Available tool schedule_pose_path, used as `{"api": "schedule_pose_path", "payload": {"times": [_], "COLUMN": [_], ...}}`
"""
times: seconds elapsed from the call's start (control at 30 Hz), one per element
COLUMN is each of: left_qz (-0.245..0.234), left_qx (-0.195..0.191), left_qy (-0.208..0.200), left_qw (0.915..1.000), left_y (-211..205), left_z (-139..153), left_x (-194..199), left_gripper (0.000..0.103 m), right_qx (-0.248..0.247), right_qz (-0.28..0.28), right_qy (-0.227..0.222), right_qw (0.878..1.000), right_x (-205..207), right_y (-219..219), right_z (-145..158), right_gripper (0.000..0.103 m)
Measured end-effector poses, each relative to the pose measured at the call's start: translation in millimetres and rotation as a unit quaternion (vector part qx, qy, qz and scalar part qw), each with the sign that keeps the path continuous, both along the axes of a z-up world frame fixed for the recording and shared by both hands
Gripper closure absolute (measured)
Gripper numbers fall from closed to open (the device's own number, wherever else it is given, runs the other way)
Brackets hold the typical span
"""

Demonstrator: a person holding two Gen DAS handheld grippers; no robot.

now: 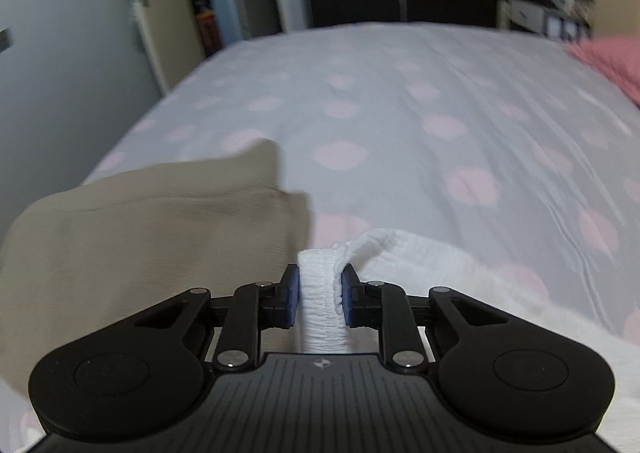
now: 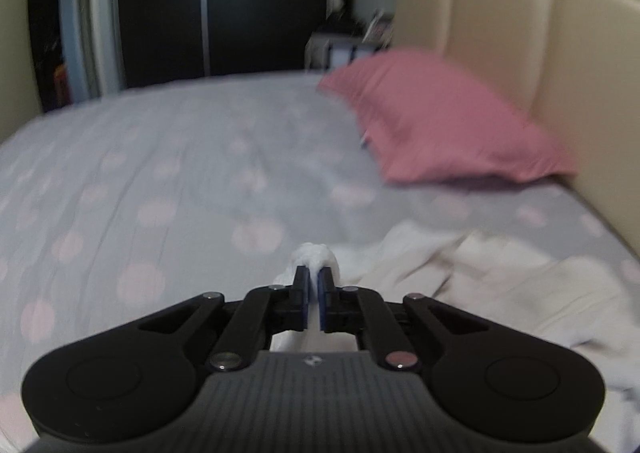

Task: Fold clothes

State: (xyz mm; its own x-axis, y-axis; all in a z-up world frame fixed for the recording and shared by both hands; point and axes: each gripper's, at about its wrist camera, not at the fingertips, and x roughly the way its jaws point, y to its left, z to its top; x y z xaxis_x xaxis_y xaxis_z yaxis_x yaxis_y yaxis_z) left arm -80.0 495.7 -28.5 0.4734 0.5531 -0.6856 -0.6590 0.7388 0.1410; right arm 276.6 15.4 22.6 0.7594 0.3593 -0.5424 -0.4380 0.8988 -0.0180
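Observation:
A white crinkled garment [image 1: 460, 277] lies on the bed, and its elastic waistband is pinched between the blue pads of my left gripper [image 1: 320, 291], which is shut on it. In the right wrist view the same white garment [image 2: 500, 285] spreads rumpled to the right, and my right gripper [image 2: 314, 285] is shut on a bunched white edge of it. A beige garment [image 1: 152, 237] lies flat to the left of the left gripper. Both views are blurred by motion.
The bed [image 1: 400, 113] has a grey sheet with pale pink dots. A pink pillow [image 2: 440, 121] rests against the beige headboard [image 2: 560, 65]. Dark wardrobes [image 2: 200, 13] stand beyond the bed, and a door [image 1: 160, 13] is at the far left.

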Motion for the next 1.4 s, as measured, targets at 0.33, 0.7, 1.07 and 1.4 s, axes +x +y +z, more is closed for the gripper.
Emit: {"api": "schedule_pose_path", "payload": {"times": [0.33,0.7,1.07,1.4], "left_qz": [0.061,0.081,0.087,0.064], "left_qx": [0.031,0.046,0.058,0.067], "left_qy": [-0.038,-0.067,-0.021,0.021], "left_qw": [0.997,0.9934,0.9943,0.9955], "left_y": [14.9,6.0,14.3,28.7], "left_z": [41.8,58.3,32.8,-13.3], "left_x": [-46.0,-46.3,-25.1,0.2], "left_gripper": [0.086,0.085,0.086,0.085], "right_qx": [0.011,0.015,-0.098,-0.139], "right_qz": [-0.141,-0.149,-0.154,-0.147], "right_qy": [-0.06,-0.139,-0.114,-0.093], "right_qw": [0.988,0.979,0.977,0.975], "right_x": [-6.5,-52.2,2.2,56.9], "right_y": [-92.2,-129.6,-66.1,-20.4], "right_z": [54.9,80.2,35.6,-26.0], "right_gripper": [0.098,0.098,0.098,0.097]}}
